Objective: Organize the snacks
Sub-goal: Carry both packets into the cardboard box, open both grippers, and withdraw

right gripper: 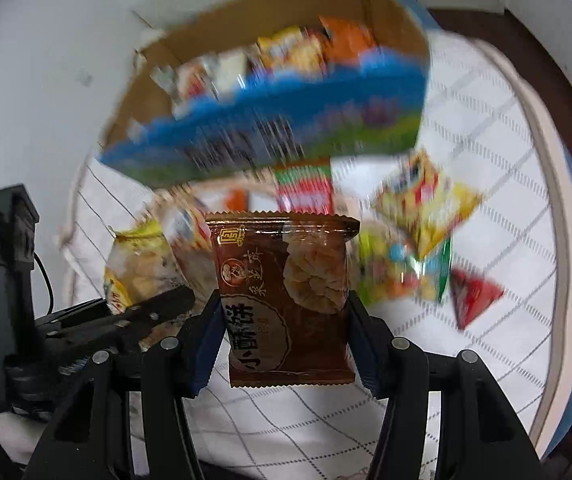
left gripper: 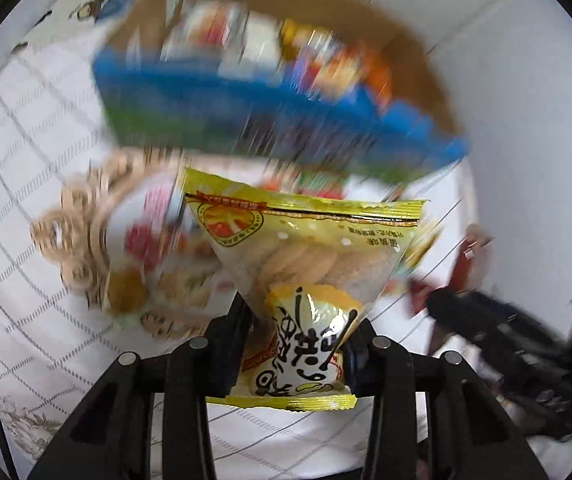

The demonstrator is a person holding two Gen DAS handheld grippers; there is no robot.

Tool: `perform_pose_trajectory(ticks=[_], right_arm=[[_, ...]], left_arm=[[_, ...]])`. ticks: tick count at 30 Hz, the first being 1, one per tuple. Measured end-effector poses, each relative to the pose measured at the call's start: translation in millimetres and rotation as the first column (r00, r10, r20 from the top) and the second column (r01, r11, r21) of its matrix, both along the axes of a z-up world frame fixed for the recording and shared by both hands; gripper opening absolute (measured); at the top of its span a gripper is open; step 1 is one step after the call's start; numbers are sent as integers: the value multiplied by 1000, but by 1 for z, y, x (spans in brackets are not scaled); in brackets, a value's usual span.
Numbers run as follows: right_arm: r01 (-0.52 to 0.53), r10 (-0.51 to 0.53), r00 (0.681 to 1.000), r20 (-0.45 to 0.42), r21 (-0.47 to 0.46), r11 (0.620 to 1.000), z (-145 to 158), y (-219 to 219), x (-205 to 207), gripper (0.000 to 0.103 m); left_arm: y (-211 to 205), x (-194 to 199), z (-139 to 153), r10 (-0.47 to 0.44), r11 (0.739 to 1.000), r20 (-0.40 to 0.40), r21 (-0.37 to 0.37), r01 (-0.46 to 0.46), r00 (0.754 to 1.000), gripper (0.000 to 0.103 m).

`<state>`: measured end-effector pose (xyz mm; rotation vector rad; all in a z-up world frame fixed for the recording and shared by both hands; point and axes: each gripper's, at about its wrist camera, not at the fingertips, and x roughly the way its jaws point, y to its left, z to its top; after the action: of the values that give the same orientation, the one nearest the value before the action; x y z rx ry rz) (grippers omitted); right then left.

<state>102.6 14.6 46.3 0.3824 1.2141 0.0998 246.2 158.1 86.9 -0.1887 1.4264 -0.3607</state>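
Note:
My left gripper [left gripper: 298,332] is shut on a yellow snack packet [left gripper: 306,248] of pale biscuits, pinched at its narrow middle and lifted off the cloth. My right gripper [right gripper: 283,312] is shut on a brown pastry packet [right gripper: 286,280], held upright between both fingers. Ahead of both stands a blue cardboard box [left gripper: 245,112], open at the top [right gripper: 269,120], with several packets inside. In the right wrist view the left gripper [right gripper: 153,304] and its yellow packet [right gripper: 137,264] show at the left. The right gripper [left gripper: 486,312] appears blurred at the right in the left wrist view.
Loose snack packets [right gripper: 422,208] lie on the white checked cloth [right gripper: 486,140], among them a red triangular packet [right gripper: 474,296] and a green-red packet [right gripper: 306,188]. A woven basket [left gripper: 81,248] holding snacks sits left of the yellow packet. A wall rises behind the box. Both views are motion-blurred.

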Motion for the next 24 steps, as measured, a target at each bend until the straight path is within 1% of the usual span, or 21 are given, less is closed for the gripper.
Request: perform_pose_trajectory(ticks=[1, 2, 3, 6, 8, 9, 11, 13, 15, 16, 20, 21, 23, 24], right_arm=[[1, -1, 1000, 27, 4, 1000, 15, -4, 8, 60], [4, -4, 999, 45, 4, 1000, 25, -7, 15, 60], [9, -9, 998, 69, -4, 1000, 36, -12, 26, 60], [23, -17, 994, 111, -47, 999, 53, -21, 58, 60], [36, -26, 992, 122, -84, 996, 58, -29, 87, 60], [42, -30, 992, 122, -99, 994, 58, -32, 100, 60], [44, -30, 994, 106, -137, 990, 54, -38, 129, 60], [49, -37, 996, 78, -158, 986, 43, -44, 154, 60], [51, -43, 998, 47, -178, 983, 32, -49, 171, 60], [44, -41, 999, 20, -177, 983, 23, -51, 182, 60], [23, -34, 998, -57, -184, 983, -7, -50, 201, 60], [18, -33, 997, -73, -192, 981, -15, -49, 204, 60], [-2, -23, 991, -130, -188, 982, -33, -48, 208, 61], [-7, -23, 987, -161, -182, 983, -41, -49, 210, 68]], left_arm=[[-1, 8, 15, 6, 1000, 13, -27, -6, 1000, 36], [-7, 15, 22, 13, 999, 22, -51, -11, 1000, 36], [-11, 27, 34, 20, 998, 32, -61, -18, 999, 36], [-14, 65, 57, 43, 997, 73, -60, -39, 996, 36], [-20, 89, 62, 60, 998, 92, -32, -57, 994, 36], [-22, 106, 60, 65, 998, 84, -19, -64, 994, 36], [-29, 134, 49, 68, 998, 60, 4, -68, 996, 36], [-38, 152, 34, 61, 997, 34, 37, -62, 998, 37], [-42, 171, 7, 73, 995, -13, 65, -72, 997, 37], [-44, 178, -5, 73, 993, -34, 91, -70, 997, 37], [-51, 196, -51, 57, 985, -100, 169, -39, 993, 37], [-54, 202, -68, 54, 984, -112, 176, -34, 992, 37], [-55, 203, -85, 50, 984, -153, 176, -23, 987, 38], [-54, 203, -92, 53, 983, -169, 185, -21, 984, 41]])
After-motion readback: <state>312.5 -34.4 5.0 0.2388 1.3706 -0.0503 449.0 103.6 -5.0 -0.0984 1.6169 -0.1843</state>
